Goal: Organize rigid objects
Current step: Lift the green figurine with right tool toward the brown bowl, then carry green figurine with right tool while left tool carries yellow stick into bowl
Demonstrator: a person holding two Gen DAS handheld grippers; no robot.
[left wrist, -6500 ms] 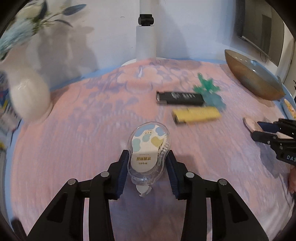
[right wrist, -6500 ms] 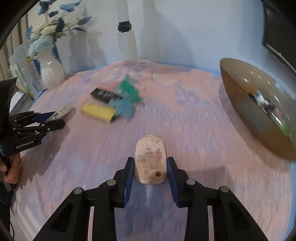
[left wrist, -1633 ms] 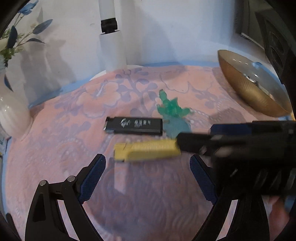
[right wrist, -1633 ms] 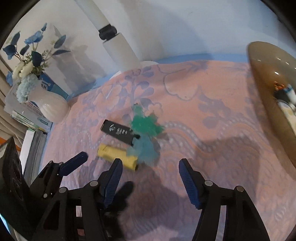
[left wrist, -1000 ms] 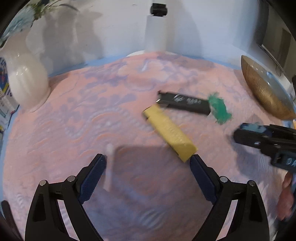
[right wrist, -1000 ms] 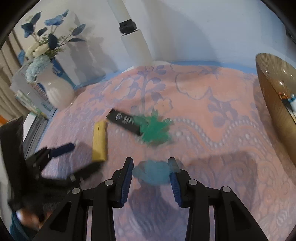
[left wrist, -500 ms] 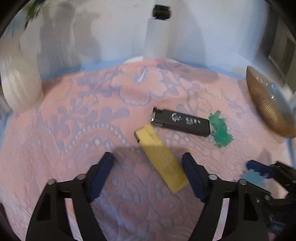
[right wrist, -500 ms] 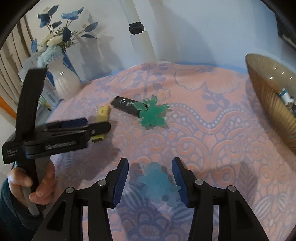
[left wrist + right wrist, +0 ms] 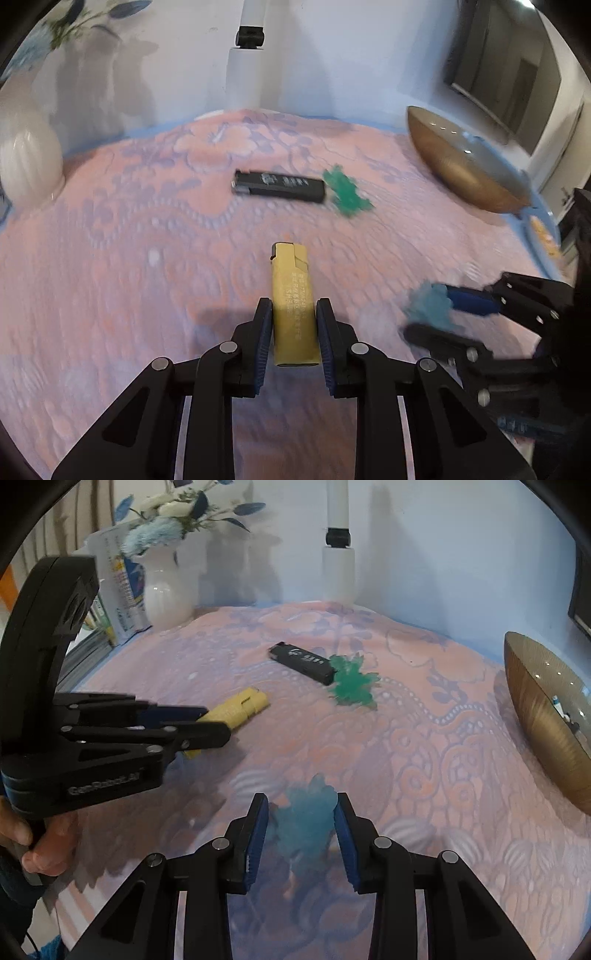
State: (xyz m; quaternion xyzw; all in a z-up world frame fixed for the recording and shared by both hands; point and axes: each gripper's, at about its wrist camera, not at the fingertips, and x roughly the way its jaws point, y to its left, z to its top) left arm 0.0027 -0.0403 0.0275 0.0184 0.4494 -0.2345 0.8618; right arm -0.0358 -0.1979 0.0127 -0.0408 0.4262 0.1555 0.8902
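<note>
Two grippers work over a counter (image 9: 424, 775) covered in a pink floral lace cloth. The left gripper (image 9: 294, 321) has its fingers (image 9: 263, 332) pressed against both long sides of a yellow lighter (image 9: 293, 306), pinching it near its lower end; the lighter runs lengthwise between the blue pads and its cap end sticks out well beyond the fingertips. In the right wrist view the same lighter (image 9: 236, 710) shows past the tips of the left gripper (image 9: 218, 725), which a hand (image 9: 40, 842) holds at the lower left.

The right gripper (image 9: 301, 812) has a blurred blue leaf-shaped piece (image 9: 304, 823) between its fingers (image 9: 258, 819). The pads sit at or just beside the piece's two edges, and the blur does not let me tell whether they actually clamp it. From the left wrist view that blue piece (image 9: 430, 304) sits at the tips of the right gripper (image 9: 443, 314), one finger above it and one below.

Farther back on the cloth lie a black lighter (image 9: 301, 662) and a green leaf-shaped piece (image 9: 351, 685), the leaf touching the lighter's right end. A gold bowl (image 9: 543, 716) sits at the right edge, a white vase (image 9: 166, 590) with blue flowers at the back left, and a white post (image 9: 338, 561) at the back.
</note>
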